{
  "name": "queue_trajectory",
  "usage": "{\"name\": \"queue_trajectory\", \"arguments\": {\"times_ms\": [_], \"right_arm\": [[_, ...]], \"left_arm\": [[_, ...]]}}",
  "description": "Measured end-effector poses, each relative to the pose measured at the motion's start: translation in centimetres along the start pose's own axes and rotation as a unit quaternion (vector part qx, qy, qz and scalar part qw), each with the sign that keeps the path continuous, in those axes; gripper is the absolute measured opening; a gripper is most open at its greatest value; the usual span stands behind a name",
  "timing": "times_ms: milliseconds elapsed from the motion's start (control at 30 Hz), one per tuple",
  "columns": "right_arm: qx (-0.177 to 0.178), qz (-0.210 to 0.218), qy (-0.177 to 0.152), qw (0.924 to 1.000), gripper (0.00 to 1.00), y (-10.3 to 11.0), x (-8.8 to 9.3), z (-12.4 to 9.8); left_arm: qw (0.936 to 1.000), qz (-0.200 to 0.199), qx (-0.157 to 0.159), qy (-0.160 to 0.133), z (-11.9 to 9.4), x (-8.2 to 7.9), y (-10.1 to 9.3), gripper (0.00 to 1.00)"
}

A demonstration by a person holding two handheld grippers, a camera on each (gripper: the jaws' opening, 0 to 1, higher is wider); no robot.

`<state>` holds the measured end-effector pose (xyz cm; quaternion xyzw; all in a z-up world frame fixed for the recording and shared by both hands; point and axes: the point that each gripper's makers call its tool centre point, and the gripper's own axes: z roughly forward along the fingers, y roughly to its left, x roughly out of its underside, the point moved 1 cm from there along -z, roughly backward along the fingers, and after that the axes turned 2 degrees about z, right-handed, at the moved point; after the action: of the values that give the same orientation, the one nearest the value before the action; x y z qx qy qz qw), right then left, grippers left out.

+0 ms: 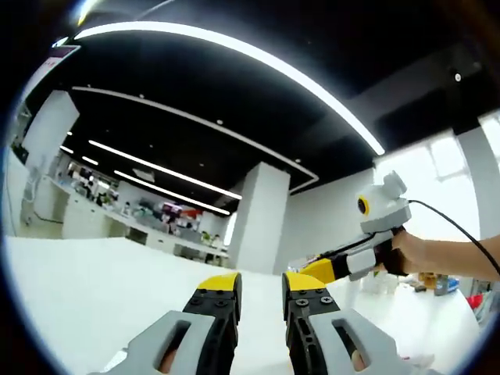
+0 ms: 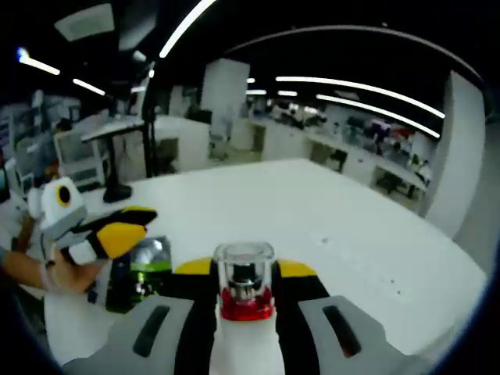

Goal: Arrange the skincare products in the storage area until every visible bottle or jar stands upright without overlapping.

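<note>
Right gripper (image 2: 245,269) clenched on clear-capped bottle (image 2: 244,289), long axis along jaws, above white surface (image 2: 312,211). Left gripper (image 1: 260,293) released, apparently empty.

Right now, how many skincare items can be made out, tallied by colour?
Clear-capped bottle with a red band, held between the right claw's jaws: 1
Green item in a dark tray on the white table, beside the left claw: 1
Total: 2
</note>
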<state>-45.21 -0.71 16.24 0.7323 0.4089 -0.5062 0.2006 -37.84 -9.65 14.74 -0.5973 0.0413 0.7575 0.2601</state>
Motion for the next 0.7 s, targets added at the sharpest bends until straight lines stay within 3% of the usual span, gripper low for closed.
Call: {"name": "queue_trajectory", "arguments": {"times_ms": [267,400,700], "right_arm": [[0.004,0.012,-0.028,0.9995,0.26,0.0,0.6,-2.5],[0.01,0.025,-0.027,0.9993,0.26,-1.2,0.8,-3.5],[0.011,0.043,-0.034,0.9984,0.26,-1.3,2.1,-5.8]], "left_arm": [[0.9999,0.01,0.004,0.003,0.1,0.1,-0.3,0.21],[0.9998,0.016,0.005,0.006,0.3,0.3,-0.4,0.21],[0.9995,0.025,0.012,0.011,0.6,0.5,-0.6,0.21]]}}
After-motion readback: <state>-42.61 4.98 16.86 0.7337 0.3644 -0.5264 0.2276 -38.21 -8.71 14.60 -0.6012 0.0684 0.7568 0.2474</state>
